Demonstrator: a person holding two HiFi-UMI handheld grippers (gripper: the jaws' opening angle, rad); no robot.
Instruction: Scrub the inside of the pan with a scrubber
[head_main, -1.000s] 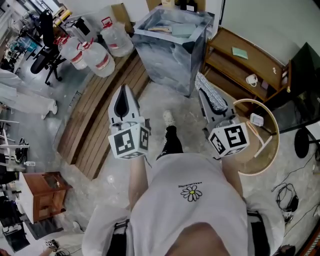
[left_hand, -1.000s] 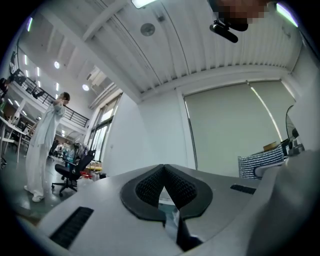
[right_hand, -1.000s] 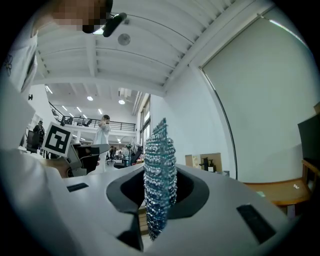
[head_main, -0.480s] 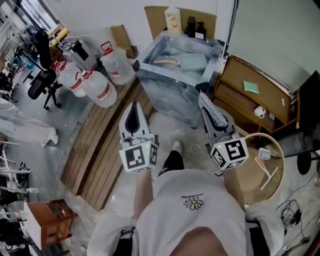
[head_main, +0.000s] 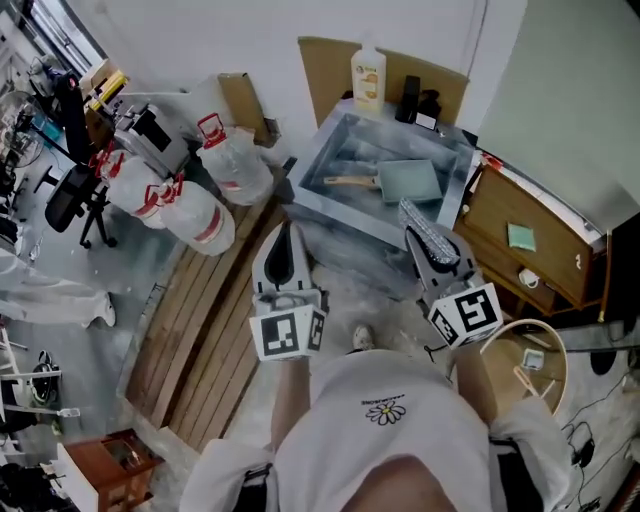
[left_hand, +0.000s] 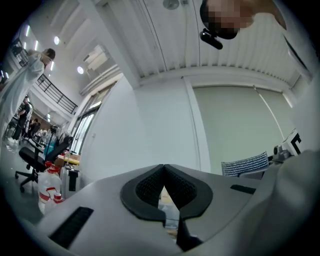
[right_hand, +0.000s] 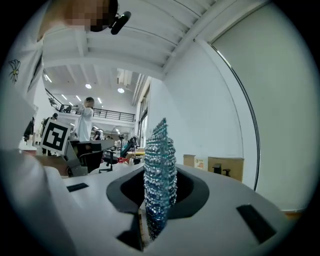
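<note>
A square grey-green pan (head_main: 408, 183) with a wooden handle (head_main: 350, 181) lies in a steel sink basin (head_main: 330, 150) ahead of me. My left gripper (head_main: 287, 232) is held in the air short of the basin's near edge, its jaws shut with nothing between them; the left gripper view shows the pads (left_hand: 150, 187) meeting against a white wall. My right gripper (head_main: 417, 218) is level with it on the right, shut on a silvery-blue mesh scrubber (head_main: 432, 238). In the right gripper view the scrubber (right_hand: 160, 165) stands up between the pads.
Large water bottles (head_main: 235, 160) stand left of the basin, above a slatted wooden platform (head_main: 205, 320). A soap bottle (head_main: 369, 78) and dark bottles (head_main: 418, 100) sit on the back rim. To the right are a wooden shelf unit (head_main: 530, 245) and a round hoop stand (head_main: 530, 370).
I have walked toward the sink with both grippers held out; the basin has come nearer and the pan inside it shows fully. Both grips are unchanged.
</note>
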